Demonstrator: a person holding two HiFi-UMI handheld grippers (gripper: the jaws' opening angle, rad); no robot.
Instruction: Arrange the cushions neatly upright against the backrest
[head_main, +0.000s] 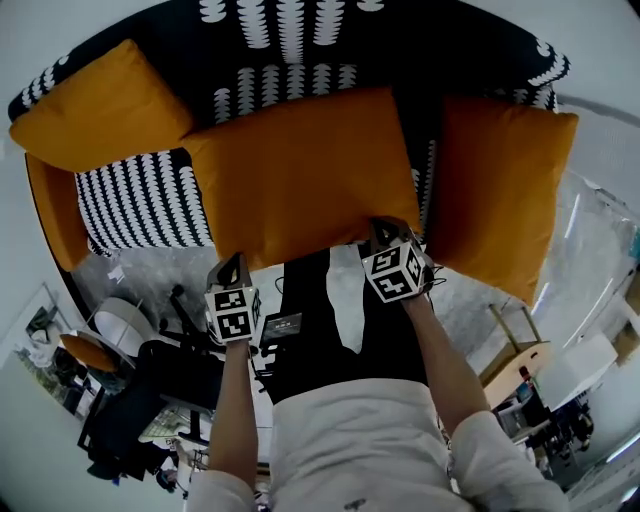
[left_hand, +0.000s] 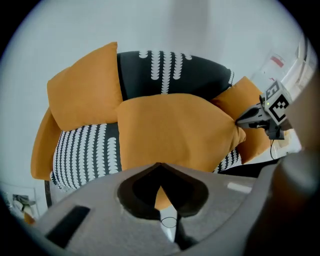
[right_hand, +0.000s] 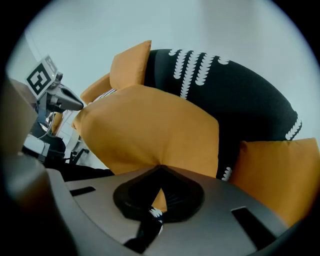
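Orange left cushion (head_main: 100, 105), right cushion (head_main: 500, 200) flanking; middle cushion (head_main: 300, 170) held crosswise, near corners clamped by left gripper (head_main: 232, 264), right gripper (head_main: 386, 230).

The middle cushion (head_main: 300, 175) hides much of the sofa (head_main: 150, 200) behind it, its lower corners disappear inside the left gripper (head_main: 236, 265) and right gripper (head_main: 385, 230), and the clutter (head_main: 130, 400) below it is too small to identify.
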